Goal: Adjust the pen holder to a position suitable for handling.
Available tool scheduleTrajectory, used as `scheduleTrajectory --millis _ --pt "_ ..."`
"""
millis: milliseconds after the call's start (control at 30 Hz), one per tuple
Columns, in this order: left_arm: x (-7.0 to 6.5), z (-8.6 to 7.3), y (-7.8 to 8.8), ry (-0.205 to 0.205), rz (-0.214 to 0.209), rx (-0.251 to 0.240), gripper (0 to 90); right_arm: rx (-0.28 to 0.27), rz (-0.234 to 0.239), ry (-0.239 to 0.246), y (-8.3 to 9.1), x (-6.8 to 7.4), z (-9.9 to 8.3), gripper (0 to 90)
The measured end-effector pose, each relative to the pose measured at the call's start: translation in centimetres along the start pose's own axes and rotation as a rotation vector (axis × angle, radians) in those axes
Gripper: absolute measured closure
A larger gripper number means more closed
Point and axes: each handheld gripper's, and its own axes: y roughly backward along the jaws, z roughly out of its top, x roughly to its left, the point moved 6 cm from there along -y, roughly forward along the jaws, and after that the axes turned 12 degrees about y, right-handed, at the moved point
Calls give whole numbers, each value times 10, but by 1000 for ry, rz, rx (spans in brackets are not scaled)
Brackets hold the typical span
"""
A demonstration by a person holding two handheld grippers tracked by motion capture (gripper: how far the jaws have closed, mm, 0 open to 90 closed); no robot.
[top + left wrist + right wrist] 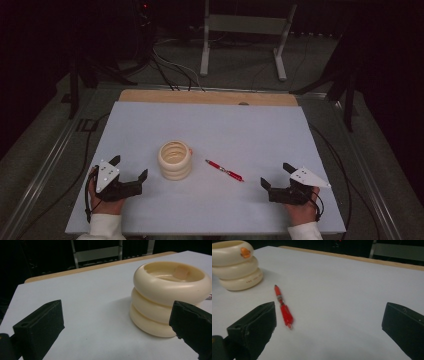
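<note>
Left gripper (129, 168) we hold open beside the cream ribbed 3-ring cup (175, 160) on the white surface (250, 130); right gripper (275, 175) gapes empty near the red plastic pen (224, 170).

No readable text in any view.
The cream ribbed holder (237, 263) carries a row of small dark marks along its lowest ring in the right gripper view, too blurred to read, and an orange spot on its top ring that cannot be made out as a sign or label.
</note>
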Motion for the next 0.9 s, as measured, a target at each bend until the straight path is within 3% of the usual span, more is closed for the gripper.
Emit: scheduleTrajectory --millis 567,900 --pt "0 -4 -6 6 0 16 2 32 52 26 -5 5 14 0" --pt "1 -4 -6 8 3 17 2 97 90 53 -19 5 29 0"
